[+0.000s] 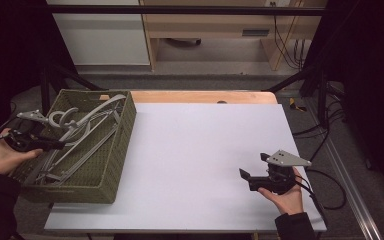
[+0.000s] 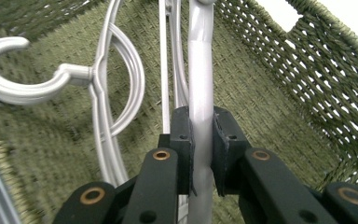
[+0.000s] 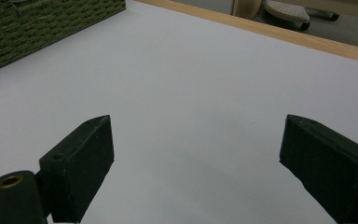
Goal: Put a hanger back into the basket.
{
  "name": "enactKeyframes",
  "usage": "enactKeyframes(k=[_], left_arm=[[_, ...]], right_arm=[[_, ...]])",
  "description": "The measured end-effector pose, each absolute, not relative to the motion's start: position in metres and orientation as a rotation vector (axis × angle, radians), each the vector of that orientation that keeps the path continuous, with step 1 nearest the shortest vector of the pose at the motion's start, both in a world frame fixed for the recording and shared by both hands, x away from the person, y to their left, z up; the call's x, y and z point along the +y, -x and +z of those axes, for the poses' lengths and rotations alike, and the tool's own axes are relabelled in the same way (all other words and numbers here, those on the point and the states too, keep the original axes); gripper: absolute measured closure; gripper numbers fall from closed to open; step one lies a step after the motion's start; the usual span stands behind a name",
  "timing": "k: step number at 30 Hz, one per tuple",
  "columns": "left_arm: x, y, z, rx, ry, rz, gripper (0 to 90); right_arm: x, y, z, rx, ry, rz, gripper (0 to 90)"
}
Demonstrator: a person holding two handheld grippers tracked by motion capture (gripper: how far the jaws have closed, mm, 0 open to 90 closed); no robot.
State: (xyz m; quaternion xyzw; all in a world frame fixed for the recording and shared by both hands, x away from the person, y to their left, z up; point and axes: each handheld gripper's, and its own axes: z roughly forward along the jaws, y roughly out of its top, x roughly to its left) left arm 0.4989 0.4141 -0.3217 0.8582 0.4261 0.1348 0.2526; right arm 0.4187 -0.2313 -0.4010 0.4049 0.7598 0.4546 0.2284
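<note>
Green woven basket (image 1: 111,165) sits at the left edge of the desk (image 1: 200,150), hard against the near-left corner, holding a loose pile of grey plastic hangers (image 1: 80,132). Left gripper (image 1: 55,145) is down inside the basket from its left side; in the left gripper view its jaws are pinched tight on the flat arm of one grey hanger (image 2: 200,116), pads pressing both faces of the bar, which runs straight away between them toward the far wall of the basket. A second hanger's hook (image 2: 14,77) lies just beside it, curling toward the basket's wall, with thin wire-like bars between the two. Right gripper (image 1: 252,177) waits near the near-right corner of the desk, low over bare white surface, jaws spread wide with nothing between them; the right gripper view looks across the open desk toward the basket's side. Judgement on progress: early. The grip on the first hanger looks secured, but that hanger lies in the pile and nothing has been laid out on the desk. Left to do: lift it free without dragging its tangled neighbours, bring it out over the basket's rim, then likely repeat for the rest.
</note>
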Motion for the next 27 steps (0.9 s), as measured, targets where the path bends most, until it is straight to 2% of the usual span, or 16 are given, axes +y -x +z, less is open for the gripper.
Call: enactKeyframes(k=[12,18,21,27], left_arm=[[0.418,-0.504,-0.353,1.187,-2.302,0.267,80.0],[0.417,-0.507,-0.356,1.198,-2.298,0.264,79.8],[0.419,-0.506,-0.357,1.216,-2.274,0.312,79.2],[0.428,-0.508,-0.358,1.339,-2.230,0.507,74.9]], right_arm=[[-0.231,-0.419,-0.401,2.094,-1.123,1.250,10.1],[-0.230,-0.419,-0.401,2.096,-1.121,1.249,10.0],[-0.231,-0.419,-0.401,2.095,-1.120,1.250,10.0],[-0.229,-0.420,-0.402,2.101,-1.123,1.244,9.9]])
